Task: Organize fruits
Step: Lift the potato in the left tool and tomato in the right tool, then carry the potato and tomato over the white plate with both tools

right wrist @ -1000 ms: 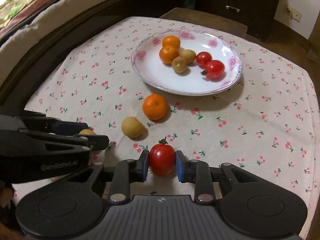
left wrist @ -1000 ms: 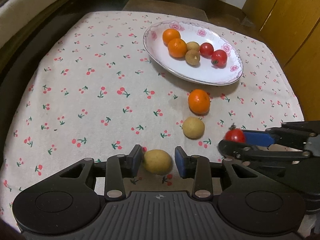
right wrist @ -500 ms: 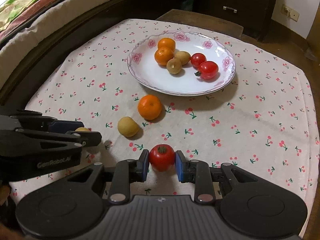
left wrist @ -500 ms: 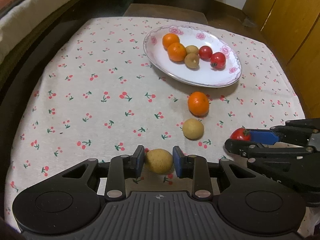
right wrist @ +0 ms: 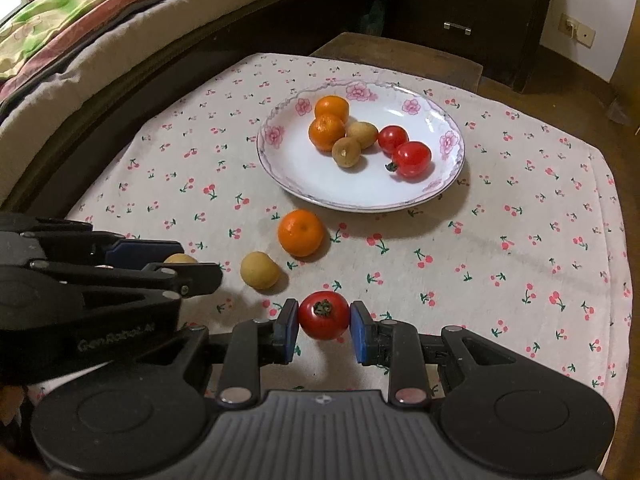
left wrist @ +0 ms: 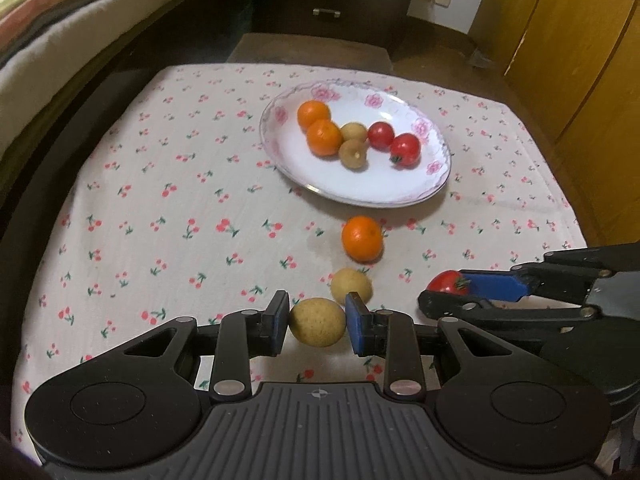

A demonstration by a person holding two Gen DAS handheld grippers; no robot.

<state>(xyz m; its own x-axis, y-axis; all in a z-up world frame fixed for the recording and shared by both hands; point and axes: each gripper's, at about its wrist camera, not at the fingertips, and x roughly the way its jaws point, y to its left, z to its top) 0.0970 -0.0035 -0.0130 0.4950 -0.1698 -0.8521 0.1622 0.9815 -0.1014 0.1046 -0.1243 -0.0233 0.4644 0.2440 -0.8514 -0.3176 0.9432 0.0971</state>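
Holding, left wrist view: left gripper [left wrist: 317, 323] clamped on a yellowish longan [left wrist: 317, 322], raised just above the cherry-print tablecloth [left wrist: 168, 208].
Loose fruit: second longan [left wrist: 351, 286] and mandarin [left wrist: 362, 238] lying between gripper and plate [left wrist: 360, 188].
Right wrist view: right gripper [right wrist: 324, 321] clamped on a tomato [right wrist: 324, 315]; calyx visible only here.
Step, judged: both picks made; carry to plate next, release beside like fruit.

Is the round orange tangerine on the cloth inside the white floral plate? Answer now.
No. The round orange tangerine lies on the cloth, apart from the white floral plate.
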